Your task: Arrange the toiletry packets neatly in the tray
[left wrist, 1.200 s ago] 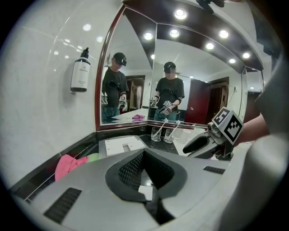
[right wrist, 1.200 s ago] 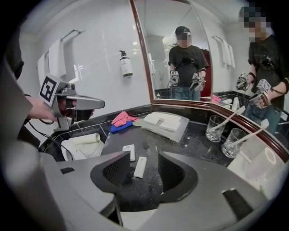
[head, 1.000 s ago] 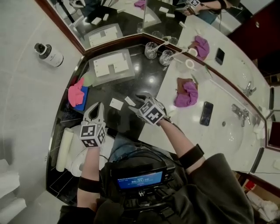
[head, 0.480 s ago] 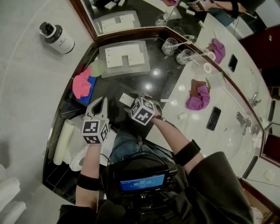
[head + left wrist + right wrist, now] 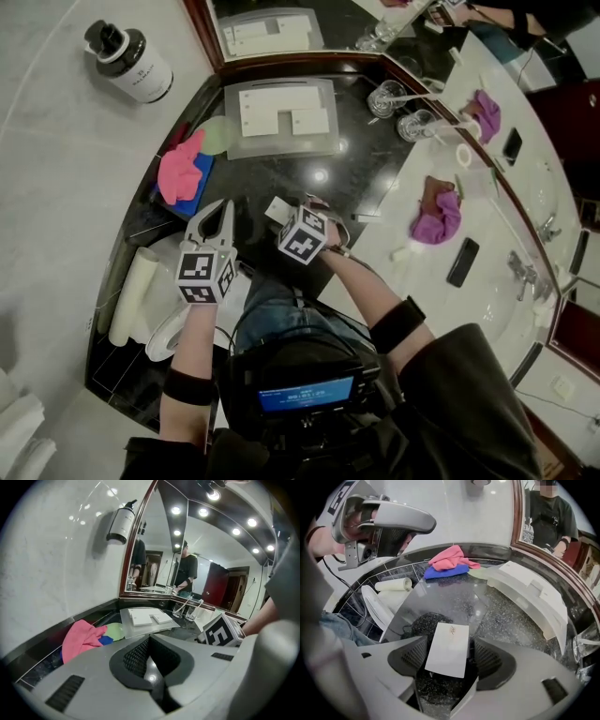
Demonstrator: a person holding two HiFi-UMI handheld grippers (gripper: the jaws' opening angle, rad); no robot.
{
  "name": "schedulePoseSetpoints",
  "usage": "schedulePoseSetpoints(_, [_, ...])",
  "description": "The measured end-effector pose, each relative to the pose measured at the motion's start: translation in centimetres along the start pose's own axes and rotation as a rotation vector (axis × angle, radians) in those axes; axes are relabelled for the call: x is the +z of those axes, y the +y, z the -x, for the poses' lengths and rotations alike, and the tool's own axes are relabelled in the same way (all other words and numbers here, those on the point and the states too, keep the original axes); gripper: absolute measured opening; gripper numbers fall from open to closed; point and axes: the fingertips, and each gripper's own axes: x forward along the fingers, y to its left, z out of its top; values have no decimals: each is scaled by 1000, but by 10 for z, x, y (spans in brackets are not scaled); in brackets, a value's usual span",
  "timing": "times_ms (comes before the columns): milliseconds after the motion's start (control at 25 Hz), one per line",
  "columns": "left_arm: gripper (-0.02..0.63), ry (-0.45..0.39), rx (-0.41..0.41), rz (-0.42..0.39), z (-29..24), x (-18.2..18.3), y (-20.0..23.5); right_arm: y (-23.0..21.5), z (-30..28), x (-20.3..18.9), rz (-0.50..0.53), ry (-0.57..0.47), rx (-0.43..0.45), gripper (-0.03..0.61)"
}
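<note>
A white toiletry packet (image 5: 449, 648) lies flat on the black counter (image 5: 281, 178), partly hidden in the head view (image 5: 277, 207). My right gripper (image 5: 451, 659) points steeply down with the packet between its jaws. The jaws have just been closing, but a gap still shows beside the pads, so it is open (image 5: 292, 212). My left gripper (image 5: 218, 216) is shut and empty, to the left of the packet and above the counter's front edge (image 5: 152, 667). The clear tray (image 5: 326, 142) stands at the back by the mirror with two white packets (image 5: 265, 108) in it; it also shows in both gripper views (image 5: 136, 626) (image 5: 543, 609).
A pink cloth (image 5: 180, 169) on a blue sponge (image 5: 197, 185) lies left of the tray. Two glasses (image 5: 387, 97) stand at the back right. A purple cloth (image 5: 438, 225) and a phone (image 5: 462, 262) lie on the white counter. A rolled white towel (image 5: 128, 300) sits low on the left.
My right gripper has come down over the white packet, which now sits between its jaws. The left gripper has shifted slightly and stays shut.
</note>
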Motion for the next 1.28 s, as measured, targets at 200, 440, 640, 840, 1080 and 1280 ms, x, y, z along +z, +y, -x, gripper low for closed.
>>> schedulePoseSetpoints(200, [0, 7, 1, 8, -4, -3, 1, -2, 0, 1, 32, 4, -4, 270])
schedulePoseSetpoints(440, [0, 9, -1, 9, -8, -2, -4, -3, 1, -1, 39, 8, -6, 252])
schedulePoseSetpoints(640, [0, 9, -2, 8, -10, -1, -6, -6, 4, -3, 28, 4, 1, 250])
schedulePoseSetpoints(840, [0, 8, -2, 1, -14, 6, -4, -25, 26, 18, 33, -54, -25, 250])
schedulePoseSetpoints(1080, [0, -10, -8, -16, -31, 27, -1, -72, 55, 61, 114, -122, -92, 250])
schedulePoseSetpoints(1280, [0, -32, -6, -39, -50, 48, 6, -118, 70, 95, 196, -140, -140, 250])
